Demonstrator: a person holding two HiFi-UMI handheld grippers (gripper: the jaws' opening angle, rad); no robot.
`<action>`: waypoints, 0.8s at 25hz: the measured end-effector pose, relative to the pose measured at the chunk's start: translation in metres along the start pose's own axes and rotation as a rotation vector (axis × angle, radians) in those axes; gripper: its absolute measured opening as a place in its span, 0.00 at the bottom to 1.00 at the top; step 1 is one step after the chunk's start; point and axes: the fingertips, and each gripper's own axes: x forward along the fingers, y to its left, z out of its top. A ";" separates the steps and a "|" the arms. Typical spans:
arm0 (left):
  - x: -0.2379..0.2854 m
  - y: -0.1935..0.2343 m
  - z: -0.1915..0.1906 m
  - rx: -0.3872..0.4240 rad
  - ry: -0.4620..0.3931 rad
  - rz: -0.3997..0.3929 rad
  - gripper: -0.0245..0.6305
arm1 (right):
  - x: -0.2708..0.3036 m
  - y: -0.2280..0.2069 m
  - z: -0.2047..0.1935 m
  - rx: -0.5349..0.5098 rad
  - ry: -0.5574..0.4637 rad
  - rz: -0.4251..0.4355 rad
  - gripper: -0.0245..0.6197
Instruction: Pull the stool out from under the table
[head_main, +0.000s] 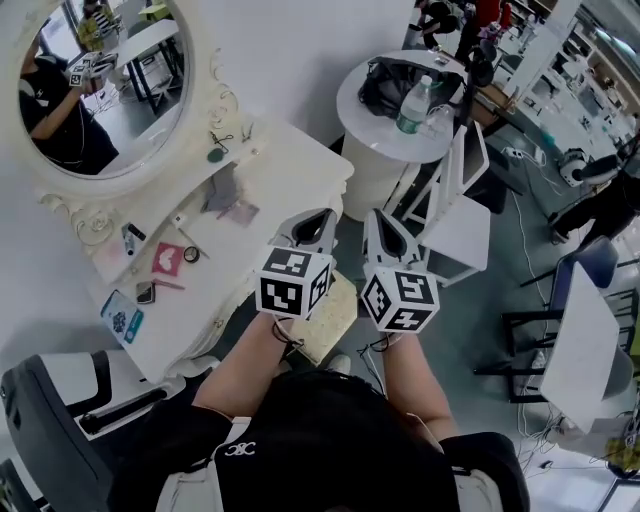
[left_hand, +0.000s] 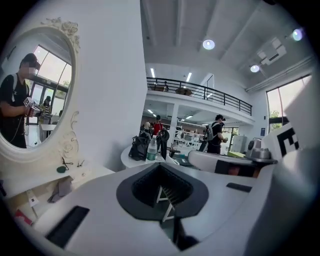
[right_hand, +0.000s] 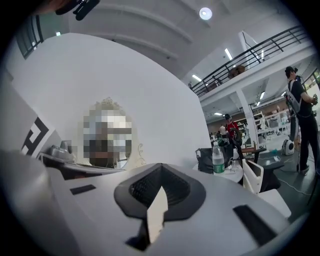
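The stool (head_main: 328, 322), with a beige cushion, stands on the floor by the front edge of the white dressing table (head_main: 285, 165). My arms and the marker cubes hide part of it. Both grippers are held up high and close to my head, side by side above the stool and touching nothing. The left gripper (head_main: 322, 217) (left_hand: 161, 172) has its jaws together with nothing between them. The right gripper (head_main: 373, 215) (right_hand: 159, 175) is likewise shut and empty. The gripper views look level across the room, and the stool does not show in them.
An oval mirror (head_main: 100, 85) leans at the back of the dressing table, which carries small items. A round white table (head_main: 365, 115) holds a black bag (head_main: 395, 80) and a water bottle (head_main: 413, 105). A white chair (head_main: 465, 225) stands to the right and a black office chair (head_main: 50, 400) at bottom left.
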 end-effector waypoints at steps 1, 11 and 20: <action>-0.003 -0.001 0.008 0.000 -0.012 -0.005 0.03 | 0.001 0.002 0.009 -0.016 -0.012 -0.003 0.05; -0.009 0.008 0.063 0.019 -0.101 -0.010 0.03 | 0.005 0.003 0.060 -0.097 -0.085 -0.023 0.05; 0.012 0.006 0.058 0.021 -0.077 -0.015 0.03 | 0.011 -0.014 0.059 -0.094 -0.070 -0.042 0.05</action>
